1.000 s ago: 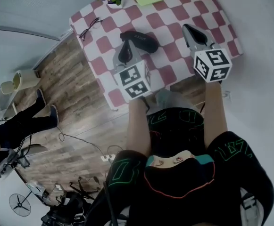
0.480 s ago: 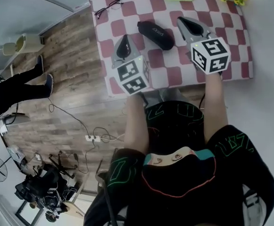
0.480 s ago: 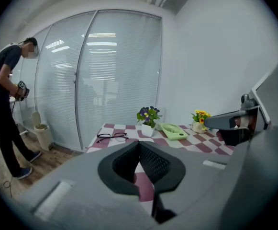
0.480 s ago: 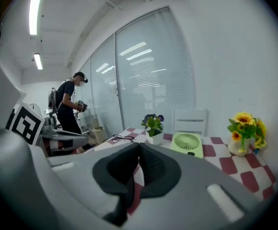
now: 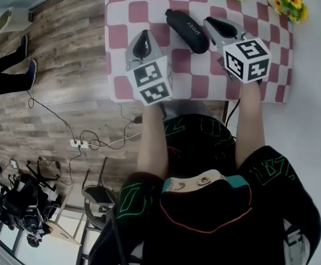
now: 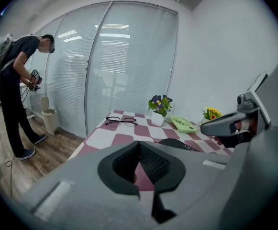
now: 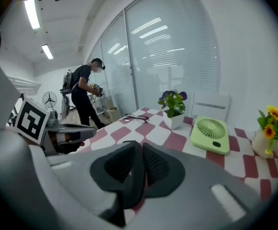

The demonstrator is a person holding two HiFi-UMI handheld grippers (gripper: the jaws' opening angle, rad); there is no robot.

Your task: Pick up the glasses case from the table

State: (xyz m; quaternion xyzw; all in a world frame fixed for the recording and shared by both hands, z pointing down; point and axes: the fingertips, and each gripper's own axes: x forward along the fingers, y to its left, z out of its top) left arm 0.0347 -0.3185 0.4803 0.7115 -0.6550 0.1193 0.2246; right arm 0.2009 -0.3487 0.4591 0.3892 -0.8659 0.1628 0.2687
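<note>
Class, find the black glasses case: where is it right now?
In the head view the glasses case lies on the checkered table, just left of the right gripper, whose empty jaws have just been opening, and up-right of the left gripper.

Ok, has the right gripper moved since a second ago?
Yes, the right gripper has closed in on the case, leftward across the table. Its fingers have just been opening slightly, nothing between them.

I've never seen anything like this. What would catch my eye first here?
The red-and-white checkered table, with a black glasses case lying on it between the left gripper and the right gripper; the right one's jaws have just been opening slightly, nothing between them. At the far edge stand a green fan and yellow flowers.
</note>
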